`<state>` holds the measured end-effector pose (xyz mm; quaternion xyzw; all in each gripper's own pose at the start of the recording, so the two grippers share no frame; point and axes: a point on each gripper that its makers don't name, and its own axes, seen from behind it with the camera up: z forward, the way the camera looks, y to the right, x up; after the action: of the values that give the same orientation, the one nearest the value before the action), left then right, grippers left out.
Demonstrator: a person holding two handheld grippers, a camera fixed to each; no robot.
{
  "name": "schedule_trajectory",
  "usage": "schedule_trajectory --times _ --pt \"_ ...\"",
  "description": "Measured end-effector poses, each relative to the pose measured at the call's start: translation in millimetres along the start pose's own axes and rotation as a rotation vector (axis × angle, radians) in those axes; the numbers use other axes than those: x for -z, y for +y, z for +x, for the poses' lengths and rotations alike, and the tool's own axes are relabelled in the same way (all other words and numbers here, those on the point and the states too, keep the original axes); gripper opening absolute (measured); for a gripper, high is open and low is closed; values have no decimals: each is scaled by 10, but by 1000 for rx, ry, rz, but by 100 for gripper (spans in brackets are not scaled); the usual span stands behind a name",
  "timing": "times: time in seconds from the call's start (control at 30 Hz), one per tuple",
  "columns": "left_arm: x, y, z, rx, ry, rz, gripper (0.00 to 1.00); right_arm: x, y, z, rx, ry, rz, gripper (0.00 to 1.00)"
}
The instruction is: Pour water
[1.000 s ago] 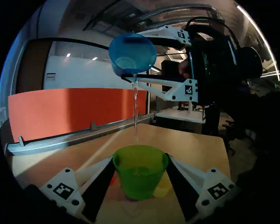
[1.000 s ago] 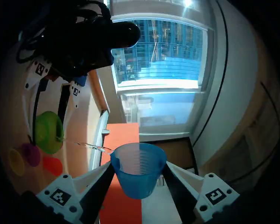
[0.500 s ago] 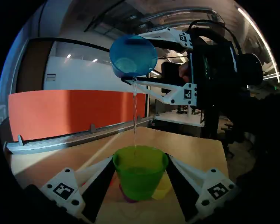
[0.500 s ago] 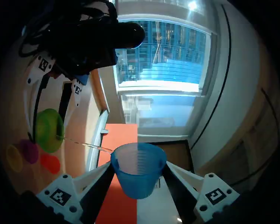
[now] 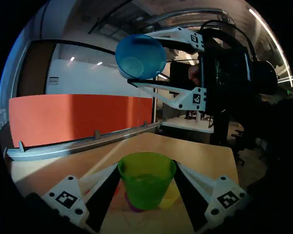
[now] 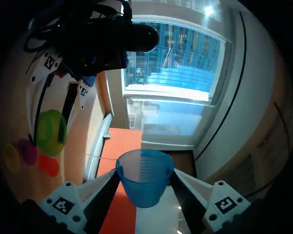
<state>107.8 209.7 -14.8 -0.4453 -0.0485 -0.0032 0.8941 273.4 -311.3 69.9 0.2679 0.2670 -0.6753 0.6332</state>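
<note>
Probably light, squashy; pinched mid-wall: green cup [image 5: 147,181] at 6 o'clock by left gripper [image 5: 146,165], blue cup [image 5: 140,56] at 12 by right gripper [image 6: 145,171].

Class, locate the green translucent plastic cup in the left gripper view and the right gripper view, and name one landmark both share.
Left gripper view: the green translucent plastic cup sits bottom centre, held by the left gripper.
Right gripper view: it sits at mid-left, its open mouth showing.
Shared landmark: the blue translucent plastic cup, top centre, then bottom centre.
</note>
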Motion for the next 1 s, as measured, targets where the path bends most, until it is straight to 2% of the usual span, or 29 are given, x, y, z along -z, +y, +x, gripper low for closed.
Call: schedule_trajectory --times 0.27,0.5,0.77,1.0 --pt "7 10 27 0 7 1 88 -12 9 76 27 5 -5 88" --pt "13 13 30 -2 8 1 88 3 -6 68 -13 7 6 88" --pt "22 1 41 -2 9 5 88 37 21 -2 -94 12 7 88" --pt "26 9 49 -3 9 5 88 86 -8 -61 -226 13 21 88"
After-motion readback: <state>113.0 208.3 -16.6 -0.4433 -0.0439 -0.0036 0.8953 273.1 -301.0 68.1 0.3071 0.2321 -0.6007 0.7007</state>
